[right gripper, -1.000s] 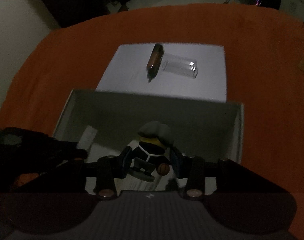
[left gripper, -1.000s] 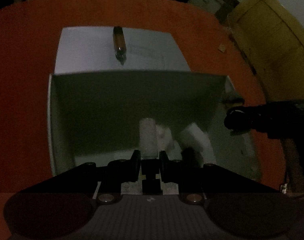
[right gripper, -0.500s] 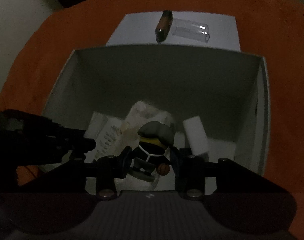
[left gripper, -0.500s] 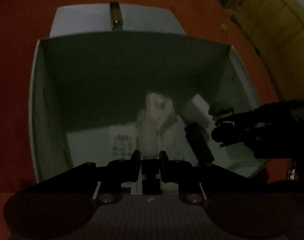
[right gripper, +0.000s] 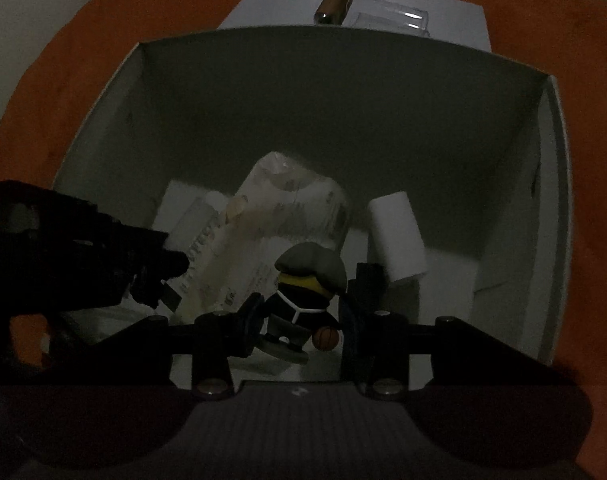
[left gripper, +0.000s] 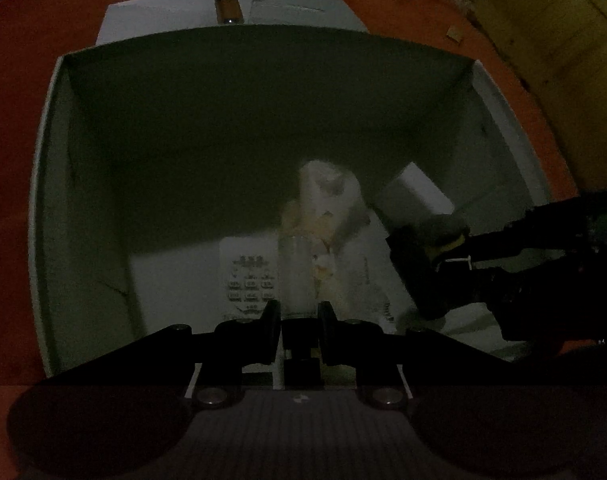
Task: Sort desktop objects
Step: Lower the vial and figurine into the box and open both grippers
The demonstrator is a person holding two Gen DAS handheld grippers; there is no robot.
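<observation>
Both grippers hang inside a deep grey-white box (left gripper: 51, 184) (right gripper: 103, 120) on the orange table. My left gripper (left gripper: 298, 312) is shut on a pale whitish tube (left gripper: 296, 272) that sticks out ahead of its jaws. My right gripper (right gripper: 301, 320) is shut on a small figurine (right gripper: 307, 300) with a grey cap, yellow face, dark clothes and a tiny basketball. Seen from the left wrist, the right gripper (left gripper: 443, 276) with the figurine enters from the right. The left gripper (right gripper: 165, 272) shows dark at the left of the right wrist view.
On the box floor lie a crumpled plastic packet (right gripper: 287, 204), a white block (right gripper: 395, 232) and a printed white sheet (left gripper: 249, 276). Behind the box, white paper (right gripper: 271, 4) carries a brown cylinder (right gripper: 335, 2) and a clear case (right gripper: 387, 20). A yellow cardboard box (left gripper: 551, 40) stands far right.
Both grippers have sunk from above the box rim down into it, each still holding its object. The box walls now fill both views and the paper behind has slid to the top edge.
</observation>
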